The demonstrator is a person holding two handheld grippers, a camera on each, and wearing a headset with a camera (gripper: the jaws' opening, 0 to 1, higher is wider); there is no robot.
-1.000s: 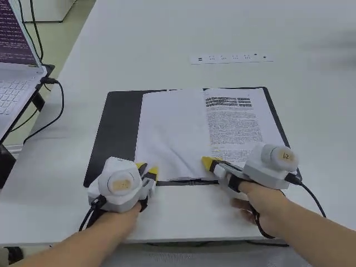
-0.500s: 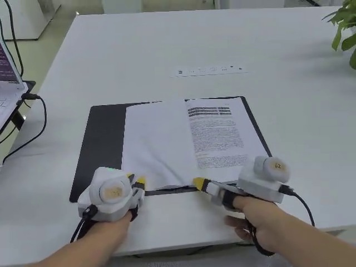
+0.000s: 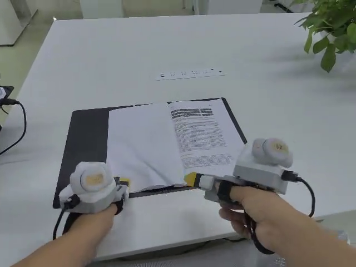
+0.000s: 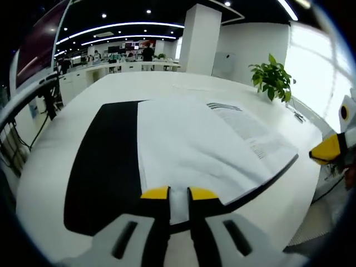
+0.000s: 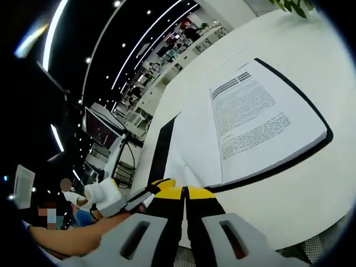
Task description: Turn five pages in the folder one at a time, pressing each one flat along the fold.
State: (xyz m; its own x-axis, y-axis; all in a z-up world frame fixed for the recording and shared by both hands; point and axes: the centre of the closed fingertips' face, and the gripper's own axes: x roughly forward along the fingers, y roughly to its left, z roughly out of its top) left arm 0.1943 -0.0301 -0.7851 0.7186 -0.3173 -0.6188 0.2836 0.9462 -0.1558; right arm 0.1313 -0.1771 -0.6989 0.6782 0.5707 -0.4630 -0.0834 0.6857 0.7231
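An open folder (image 3: 86,139) lies on the white table (image 3: 139,50), black cover spread to the left, a blank page (image 3: 142,144) beside a printed page (image 3: 200,136) on the right. The left gripper (image 4: 179,193) sits at the near edge of the blank page, its yellow-tipped jaws a narrow gap apart with white paper showing between them. The right gripper (image 5: 183,193) points at the near end of the fold, jaws closed together, holding nothing. A power strip (image 3: 189,73) lies beyond the folder, and a plant (image 3: 331,28) stands at the far right.
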